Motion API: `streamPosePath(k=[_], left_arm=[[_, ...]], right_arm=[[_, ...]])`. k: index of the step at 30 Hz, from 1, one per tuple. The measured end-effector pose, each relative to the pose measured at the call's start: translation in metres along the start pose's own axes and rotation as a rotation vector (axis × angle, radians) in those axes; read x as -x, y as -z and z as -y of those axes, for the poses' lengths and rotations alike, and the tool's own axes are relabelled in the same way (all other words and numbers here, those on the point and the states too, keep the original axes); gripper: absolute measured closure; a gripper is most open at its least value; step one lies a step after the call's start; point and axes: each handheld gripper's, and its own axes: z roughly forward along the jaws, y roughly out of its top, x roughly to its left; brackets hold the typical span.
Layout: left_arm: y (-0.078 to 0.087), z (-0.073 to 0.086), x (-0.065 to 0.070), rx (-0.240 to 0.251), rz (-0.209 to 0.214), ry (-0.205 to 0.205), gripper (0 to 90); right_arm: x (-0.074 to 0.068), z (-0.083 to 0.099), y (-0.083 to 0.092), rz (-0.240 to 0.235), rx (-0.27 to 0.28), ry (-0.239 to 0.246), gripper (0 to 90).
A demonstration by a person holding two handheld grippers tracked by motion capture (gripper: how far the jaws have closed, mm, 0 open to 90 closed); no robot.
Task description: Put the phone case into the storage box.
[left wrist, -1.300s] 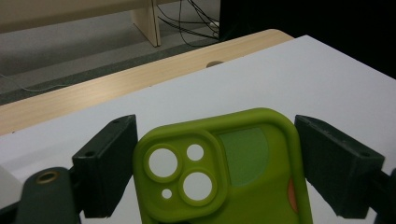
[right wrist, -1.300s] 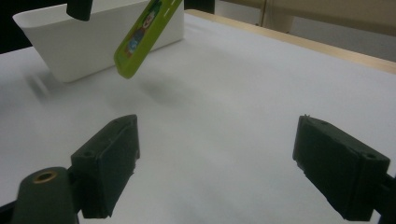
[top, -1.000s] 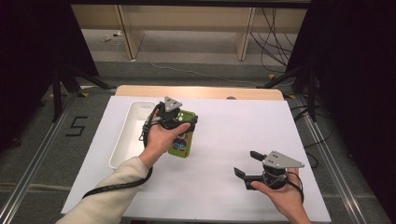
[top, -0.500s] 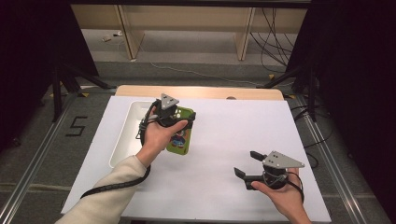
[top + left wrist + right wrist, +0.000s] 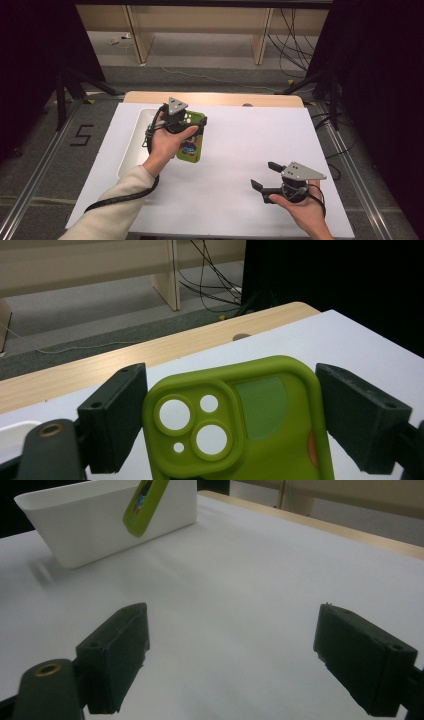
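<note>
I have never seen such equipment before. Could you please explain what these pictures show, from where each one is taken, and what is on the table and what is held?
There is no robot here: a person holds a hand tool with two black jaws in each hand. One picture comes from a fixed camera above the table. The two others come from small cameras riding on the tools, looking along their jaws.

The white table surface carries a white rectangular plastic tray. The left gripper has a green rubbery phone case with round camera holes between its jaws, tilted beside the tray. The left jaw touches the case; whether the right one does, I cannot tell. The right gripper is open, holding nothing, above bare table.
</note>
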Motion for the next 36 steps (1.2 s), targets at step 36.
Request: streamPosePath(k=[36], left_arm=[[0.014, -0.015, -0.013, 0.058, -0.017, 0.000, 16.1]], right_arm=[[0.000, 0.000, 0.000, 0.006, -0.001, 0.000, 15.9]])
